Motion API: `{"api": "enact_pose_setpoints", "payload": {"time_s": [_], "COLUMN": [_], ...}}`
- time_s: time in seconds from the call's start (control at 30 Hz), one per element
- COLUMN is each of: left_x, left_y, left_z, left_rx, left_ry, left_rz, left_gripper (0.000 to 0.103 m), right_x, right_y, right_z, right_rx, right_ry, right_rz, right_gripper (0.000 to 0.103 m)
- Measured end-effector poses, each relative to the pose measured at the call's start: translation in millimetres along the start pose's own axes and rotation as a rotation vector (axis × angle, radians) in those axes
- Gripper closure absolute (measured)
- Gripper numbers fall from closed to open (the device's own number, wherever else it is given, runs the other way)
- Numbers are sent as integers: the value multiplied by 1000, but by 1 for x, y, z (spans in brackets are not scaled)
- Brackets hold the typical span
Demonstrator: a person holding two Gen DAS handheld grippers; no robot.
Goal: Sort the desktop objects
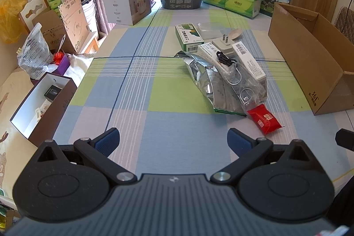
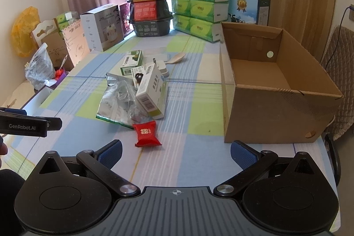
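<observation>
Right wrist – red packet (image 2: 147, 133) beside cardboard box (image 2: 276, 90)

On the worktop (image 2: 194, 160) a heap of small boxes and bags (image 2: 135, 90) lies in the middle, with a snack packet (image 2: 147, 133) at its near end. An open carton (image 2: 272, 85) stands to the right, and stacked tissue packs (image 2: 199, 8) stand at the far edge.

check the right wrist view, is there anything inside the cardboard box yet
No, the cardboard box shows only its bare brown floor and walls; the clutter lies on the tablecloth beside it.
</observation>
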State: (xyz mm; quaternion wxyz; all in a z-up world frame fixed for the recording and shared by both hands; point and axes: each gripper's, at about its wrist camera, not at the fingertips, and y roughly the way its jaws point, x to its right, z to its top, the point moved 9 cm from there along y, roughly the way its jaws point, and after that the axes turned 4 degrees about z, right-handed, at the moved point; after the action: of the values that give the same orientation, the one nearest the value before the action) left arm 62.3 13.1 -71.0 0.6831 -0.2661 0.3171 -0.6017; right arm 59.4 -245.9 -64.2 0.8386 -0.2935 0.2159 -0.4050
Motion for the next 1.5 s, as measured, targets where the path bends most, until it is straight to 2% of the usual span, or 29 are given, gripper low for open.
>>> {"api": "enact_pose_setpoints", "payload": {"time_s": [0.23, 0.43, 0.63, 0.67, 0.73, 0.87, 0.93, 1.13, 1.27, 1.4, 1.47, 1.5], "left_x": [-4, -6, 2, 3, 8, 15, 18, 29, 34, 37, 39, 41], "left_y": [0, -1, 20, 26, 36, 57, 67, 93, 105, 108, 110, 110], "left_z": [1, 22, 34, 35, 35, 33, 33, 30, 27, 32, 33, 34], "left_rx": [-25, 16, 23, 21, 15, 16, 12, 9, -9, 15, 13, 14], "left_ry": [-14, 16, 42, 44, 48, 48, 49, 105, 103, 130, 118, 110], "left_rz": [-31, -22, -32, -36, -52, -90, -107, -131, -153, -151, -167, -182], "left_gripper": [1, 1, 1, 1, 1, 1, 2, 4, 8, 10, 11, 12], "right_x": [-13, -20, -25, -25, -24, -21, -20, -17, -17, -21, -23, -22], "right_y": [1, 13, 40, 46, 60, 85, 98, 124, 139, 148, 153, 154], "right_z": [2, 3, 2, 1, -2, -8, -10, -11, -14, -11, -11, -11], "right_rx": [-23, -27, -36, -40, -59, -88, -101, -117, -143, -133, -139, -142], "right_ry": [-54, -69, -87, -88, -95, -119, -111, -86, -108, -133, -155, -152], "right_rz": [48, 87, 116, 122, 131, 145, 164, 192, 182, 190, 182, 183], "right_gripper": [2, 2, 4, 6, 16, 26, 35, 48, 50, 55, 61, 72]}}
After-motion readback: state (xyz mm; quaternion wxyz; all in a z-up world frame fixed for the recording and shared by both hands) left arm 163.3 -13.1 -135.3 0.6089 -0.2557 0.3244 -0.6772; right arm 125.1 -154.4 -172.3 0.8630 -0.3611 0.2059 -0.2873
